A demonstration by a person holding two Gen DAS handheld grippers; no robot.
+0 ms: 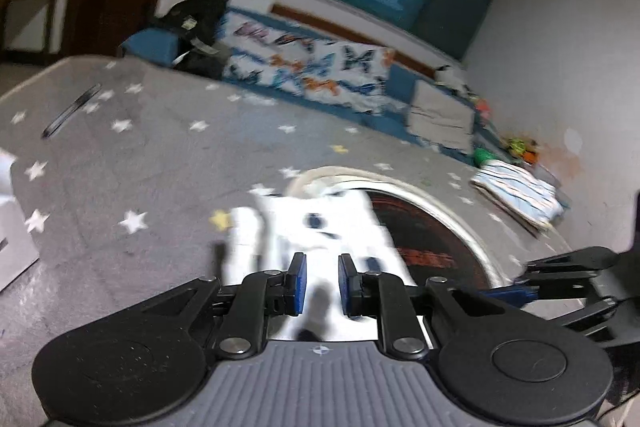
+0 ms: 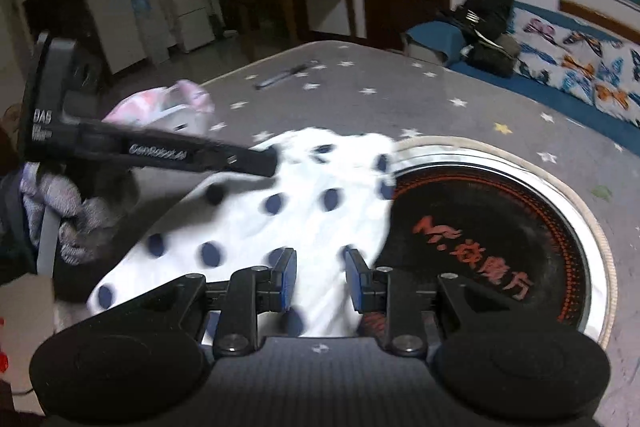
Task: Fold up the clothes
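A white garment with dark blue dots [image 2: 304, 215] lies on a grey star-patterned table [image 2: 460, 95], partly over a round black induction cooker [image 2: 492, 223]. It shows blurred in the left wrist view [image 1: 316, 227]. My right gripper [image 2: 320, 277] is open just above the garment's near edge, with nothing between its pads. My left gripper [image 1: 322, 285] is open over the garment, empty. In the right wrist view the left gripper [image 2: 268, 163] reaches in from the left, its tip at the garment's far edge. The right gripper [image 1: 532, 283] shows at the right of the left wrist view.
A pink and white garment [image 2: 176, 107] lies at the table's far left. A pen [image 2: 284, 75] lies near the far edge. Grey clothes [image 2: 72, 211] sit at the left. A blue sofa with a butterfly cover [image 2: 576, 67] and a black bag [image 2: 484, 27] stands behind the table.
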